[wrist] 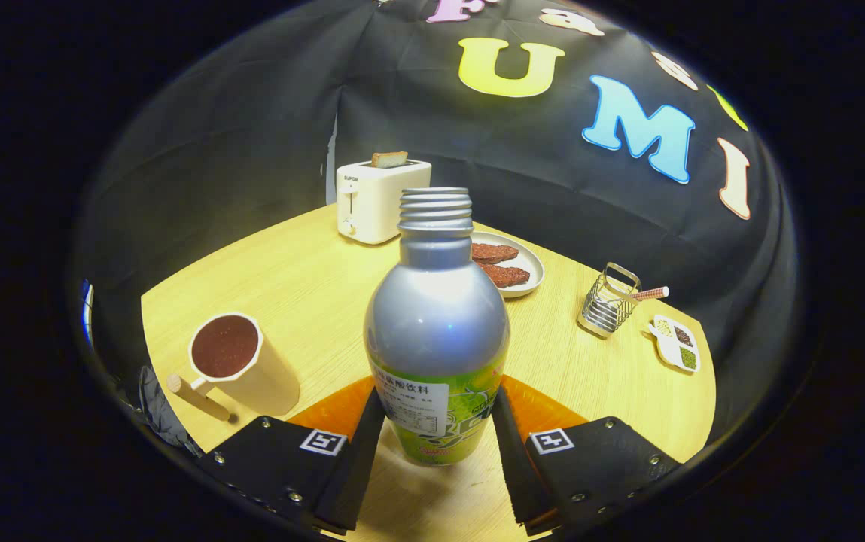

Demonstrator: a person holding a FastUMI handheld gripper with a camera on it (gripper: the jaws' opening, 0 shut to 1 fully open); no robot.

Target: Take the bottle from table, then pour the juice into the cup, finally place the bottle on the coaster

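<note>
Gripper (438,444) is clamping both fingers on the silver bottle (437,324), frame center, upright, uncapped. Orange coaster (334,410) is sitting under it; cup (240,365) is standing lower left on table (312,278).

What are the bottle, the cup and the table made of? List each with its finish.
Bottle, between the gripper fingers, which press its sides: likely metal, satin silver with soft highlights, threaded neck, glossy printed label.
Cup: probably matte cream plastic or ceramic, with a wooden-looking handle.
Table: pale wood grain, possibly laminate, smooth.
</note>
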